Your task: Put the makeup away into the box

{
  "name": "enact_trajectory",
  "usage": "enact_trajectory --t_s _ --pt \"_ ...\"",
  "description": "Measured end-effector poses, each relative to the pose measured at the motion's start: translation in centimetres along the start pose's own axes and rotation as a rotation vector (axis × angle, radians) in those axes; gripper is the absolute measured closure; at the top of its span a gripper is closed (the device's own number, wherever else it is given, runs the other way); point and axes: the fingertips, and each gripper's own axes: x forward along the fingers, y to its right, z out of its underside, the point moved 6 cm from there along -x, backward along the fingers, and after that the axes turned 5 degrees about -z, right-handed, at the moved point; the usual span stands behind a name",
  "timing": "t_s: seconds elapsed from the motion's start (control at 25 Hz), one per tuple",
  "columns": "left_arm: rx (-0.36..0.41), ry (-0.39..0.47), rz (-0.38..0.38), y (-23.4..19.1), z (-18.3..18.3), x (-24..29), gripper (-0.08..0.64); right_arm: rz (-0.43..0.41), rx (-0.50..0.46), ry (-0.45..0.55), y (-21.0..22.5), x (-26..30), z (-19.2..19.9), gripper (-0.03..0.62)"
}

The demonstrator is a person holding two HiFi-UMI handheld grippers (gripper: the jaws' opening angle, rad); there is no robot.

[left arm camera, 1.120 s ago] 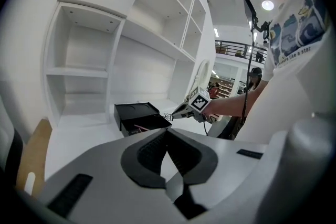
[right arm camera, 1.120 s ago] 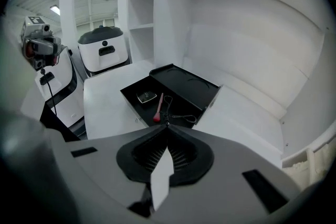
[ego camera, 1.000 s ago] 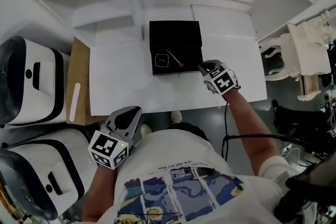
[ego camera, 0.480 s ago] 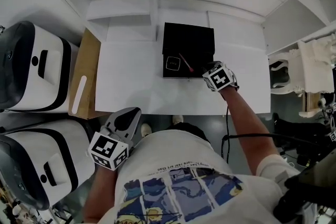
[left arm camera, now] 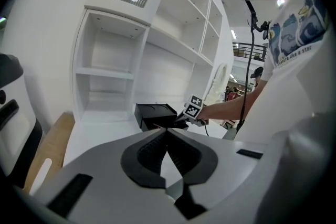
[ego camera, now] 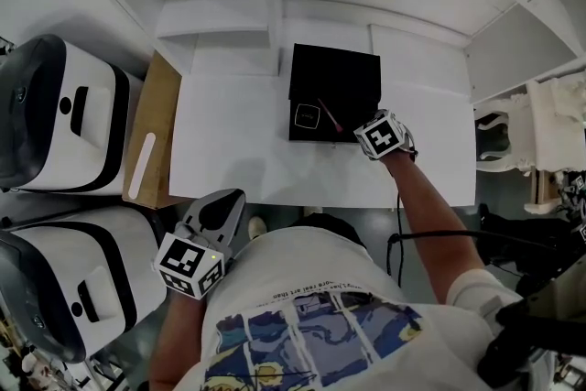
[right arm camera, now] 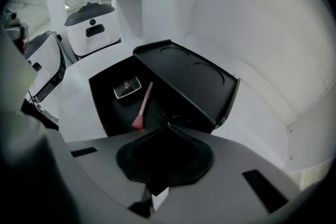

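The right gripper [right arm camera: 168,124] has its jaws pressed together, nothing visible between them, tips at the near right corner of the open black box [ego camera: 334,73]. Inside the box lie a pink makeup brush [right arm camera: 142,106] and a black compact [right arm camera: 127,87]. The left gripper [left arm camera: 167,129], jaws likewise closed and empty, hangs off the white table's [ego camera: 229,142] near edge.

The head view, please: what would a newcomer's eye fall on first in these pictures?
The open black box in the middle of the white table stands out, with a pink brush and a small dark compact lying in it. The right tongs, shut and empty, are at its near right corner, while the left tongs, also shut, hang back off the table's near edge.
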Motion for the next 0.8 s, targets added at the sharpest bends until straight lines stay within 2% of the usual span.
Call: enact_trajectory --t_s 0.16,0.36,0.8 --pt "0.004 -0.002 0.002 0.0 -0.3 0.5 0.546 0.017 0.007 -0.018 0.2 -0.3 0.1 0.565" --pt "0.014 -0.003 0.009 -0.1 -0.7 0.9 0.546 -0.036 0.031 -0.060 -0.7 0.4 0.5 0.565" --pt "0.027 -0.001 0.013 -0.2 -1.0 0.8 0.546 -0.012 0.032 -0.077 -1.0 0.9 0.7 0.561"
